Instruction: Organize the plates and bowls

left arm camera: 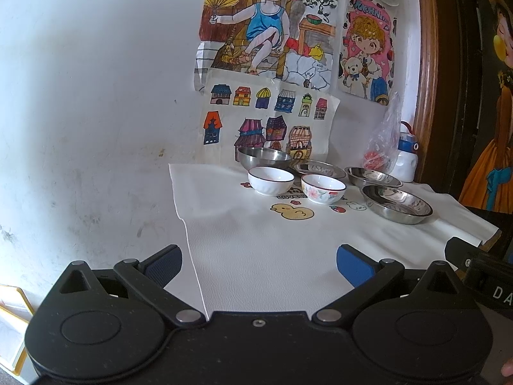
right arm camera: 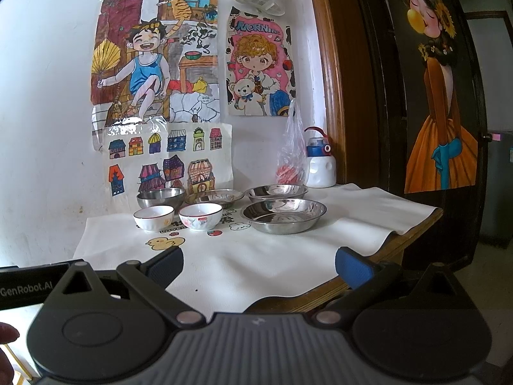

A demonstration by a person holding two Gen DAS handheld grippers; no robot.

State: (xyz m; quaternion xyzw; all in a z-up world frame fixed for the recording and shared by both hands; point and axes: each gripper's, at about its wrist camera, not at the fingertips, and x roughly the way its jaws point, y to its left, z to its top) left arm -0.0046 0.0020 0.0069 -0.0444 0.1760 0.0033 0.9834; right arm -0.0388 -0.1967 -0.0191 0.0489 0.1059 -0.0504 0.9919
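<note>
Six dishes on white tablecloth [right arm camera: 288, 256] w/ drawings [right arm camera: 154, 54] behind.

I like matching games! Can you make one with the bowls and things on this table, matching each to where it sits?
Things:
1. plain white bowl
2. flowered bowl
3. deep steel bowl
4. water bottle

Places:
a. far right corner, by the plastic bag
b. front row, left-hand side
c. back row, behind the plain white bowl
d. front row, just left of the nearest steel plate

Pairs: 1-b, 2-d, 3-c, 4-a
</note>
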